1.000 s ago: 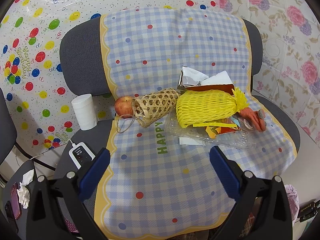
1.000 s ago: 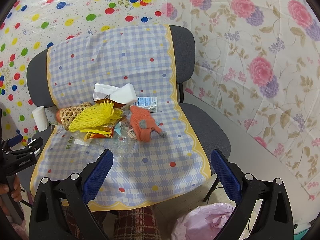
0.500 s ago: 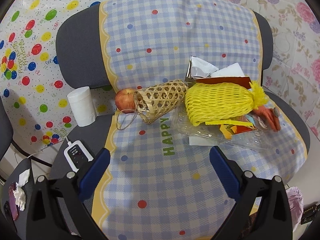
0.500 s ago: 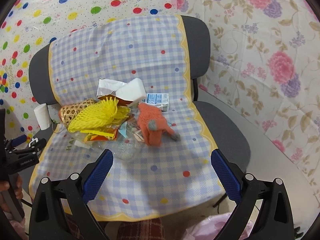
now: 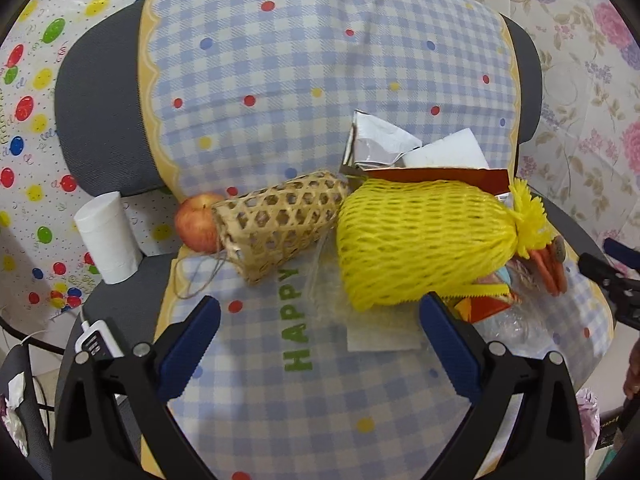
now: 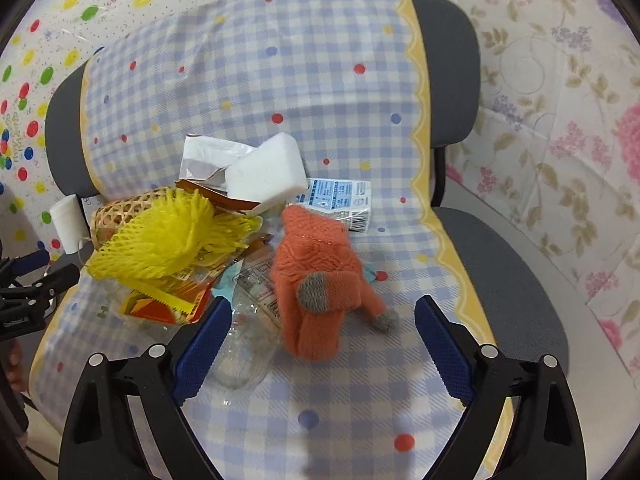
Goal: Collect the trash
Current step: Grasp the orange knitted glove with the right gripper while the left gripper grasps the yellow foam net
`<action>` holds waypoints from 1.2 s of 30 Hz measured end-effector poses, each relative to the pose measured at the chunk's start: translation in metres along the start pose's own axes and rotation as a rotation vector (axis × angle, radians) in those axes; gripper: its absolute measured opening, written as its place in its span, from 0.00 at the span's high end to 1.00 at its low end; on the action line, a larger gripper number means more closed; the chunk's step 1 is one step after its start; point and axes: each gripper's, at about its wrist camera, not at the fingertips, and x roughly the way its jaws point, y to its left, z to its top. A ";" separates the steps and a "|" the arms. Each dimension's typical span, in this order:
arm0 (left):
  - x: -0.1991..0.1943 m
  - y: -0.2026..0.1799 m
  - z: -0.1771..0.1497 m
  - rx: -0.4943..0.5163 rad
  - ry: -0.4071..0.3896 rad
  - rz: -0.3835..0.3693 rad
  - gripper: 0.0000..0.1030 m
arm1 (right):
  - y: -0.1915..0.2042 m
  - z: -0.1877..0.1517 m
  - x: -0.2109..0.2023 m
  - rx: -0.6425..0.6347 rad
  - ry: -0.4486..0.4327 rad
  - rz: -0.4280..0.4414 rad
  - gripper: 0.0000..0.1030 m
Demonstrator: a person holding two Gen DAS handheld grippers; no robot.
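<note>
A pile of litter lies on the chair seat: a yellow foam net (image 5: 424,236) (image 6: 168,236), an orange snack wrapper (image 5: 484,304) (image 6: 168,300), a silver foil bag (image 5: 376,148) (image 6: 208,156), a clear plastic bag (image 6: 244,344) and a small blue carton (image 6: 340,200). A white foam block (image 6: 264,172) and an orange glove (image 6: 320,276) lie among them. My left gripper (image 5: 316,332) is open and empty, just in front of the net. My right gripper (image 6: 320,332) is open and empty, its jaws either side of the glove.
A woven bamboo basket (image 5: 276,224) with an apple (image 5: 198,222) lies left of the pile. The checked cloth (image 5: 280,400) covers the grey chair (image 6: 504,264). A paper roll (image 5: 108,236) and a white power strip (image 5: 96,340) sit at the left. A pink bag (image 5: 586,412) lies below right.
Both grippers have moved forward and closer to the pile. The left has come up to the yellow net, the right up to the orange glove. Both stay open.
</note>
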 end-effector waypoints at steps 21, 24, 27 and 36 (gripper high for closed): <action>0.000 -0.007 0.006 0.052 -0.032 -0.031 0.06 | -0.011 0.024 -0.009 -0.033 -0.108 0.008 0.83; -0.005 0.002 0.005 0.038 -0.037 -0.027 0.07 | -0.012 0.030 -0.047 -0.024 -0.160 -0.016 0.83; -0.005 0.006 0.006 0.020 -0.026 -0.050 0.19 | -0.010 0.027 -0.074 -0.040 -0.185 -0.046 0.83; 0.037 -0.006 0.012 -0.024 0.061 -0.159 0.37 | -0.009 0.001 -0.085 -0.046 -0.158 -0.077 0.83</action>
